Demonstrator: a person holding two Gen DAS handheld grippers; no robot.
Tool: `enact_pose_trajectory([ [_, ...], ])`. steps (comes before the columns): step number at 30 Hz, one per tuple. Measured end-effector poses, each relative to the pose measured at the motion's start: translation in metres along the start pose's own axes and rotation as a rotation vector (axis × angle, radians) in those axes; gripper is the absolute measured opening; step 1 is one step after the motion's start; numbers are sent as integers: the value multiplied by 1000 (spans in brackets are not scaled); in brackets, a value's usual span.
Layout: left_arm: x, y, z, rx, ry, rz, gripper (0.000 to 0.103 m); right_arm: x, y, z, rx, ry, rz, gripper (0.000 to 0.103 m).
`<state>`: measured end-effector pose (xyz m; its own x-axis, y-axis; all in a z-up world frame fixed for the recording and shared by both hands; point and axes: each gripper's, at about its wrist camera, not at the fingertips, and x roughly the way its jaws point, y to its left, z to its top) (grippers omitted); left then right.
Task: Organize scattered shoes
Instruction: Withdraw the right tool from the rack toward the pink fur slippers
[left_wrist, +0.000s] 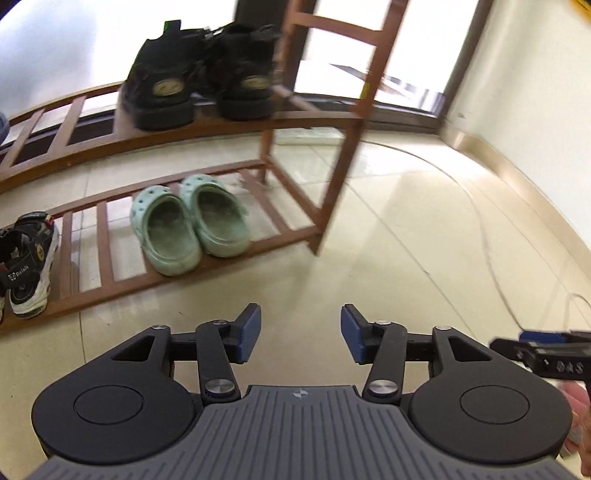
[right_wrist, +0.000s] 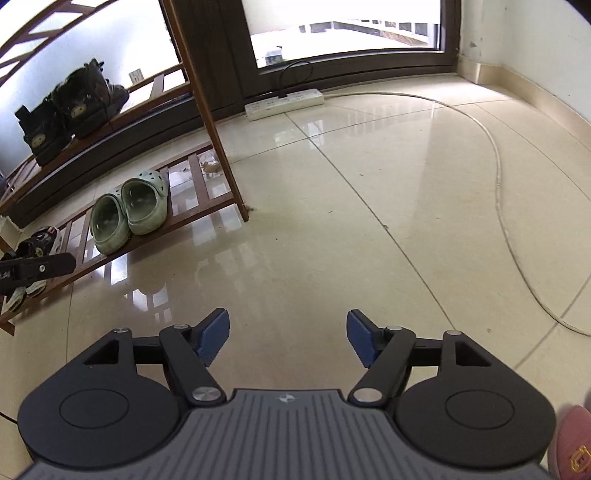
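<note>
A wooden shoe rack (left_wrist: 229, 127) (right_wrist: 207, 110) stands on the tiled floor. Two black boots (left_wrist: 199, 74) (right_wrist: 70, 107) sit side by side on its upper shelf. A pair of mint-green clogs (left_wrist: 188, 221) (right_wrist: 127, 210) rests on the bottom shelf, heels toward me. A black-and-white sneaker (left_wrist: 27, 264) (right_wrist: 35, 243) sits further left on that shelf. My left gripper (left_wrist: 301, 332) hangs open over bare floor in front of the rack, nothing between its blue pads. My right gripper (right_wrist: 288, 338) is open too, empty, over the floor right of the rack.
A white power strip (right_wrist: 284, 103) lies by the dark door frame, its cable (right_wrist: 498, 177) curving across the floor to the right. A wall with skirting (right_wrist: 535, 92) closes the right side. Something pink (right_wrist: 572, 443) shows at the bottom right edge.
</note>
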<state>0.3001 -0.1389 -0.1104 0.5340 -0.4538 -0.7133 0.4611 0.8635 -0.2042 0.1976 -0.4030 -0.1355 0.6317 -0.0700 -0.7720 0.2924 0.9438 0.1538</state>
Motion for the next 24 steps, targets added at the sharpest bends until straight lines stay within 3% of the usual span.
enact_pose_trajectory([
  [3, -26, -18, -3, 27, 1, -17, 58, -26, -6, -4, 2, -2, -8, 84],
  [7, -50, -37, -5, 24, 24, -66, 75, -64, -17, -10, 9, -13, -25, 89],
  [12, -69, -63, -9, 71, 6, -95, 89, -92, -39, -20, 35, -17, -62, 93],
  [19, -87, -95, -14, 116, -15, -139, 102, -120, -75, -41, 69, -18, -97, 93],
  [24, -92, -112, -30, 149, 16, -157, 103, -141, -102, -60, 91, -21, -110, 95],
])
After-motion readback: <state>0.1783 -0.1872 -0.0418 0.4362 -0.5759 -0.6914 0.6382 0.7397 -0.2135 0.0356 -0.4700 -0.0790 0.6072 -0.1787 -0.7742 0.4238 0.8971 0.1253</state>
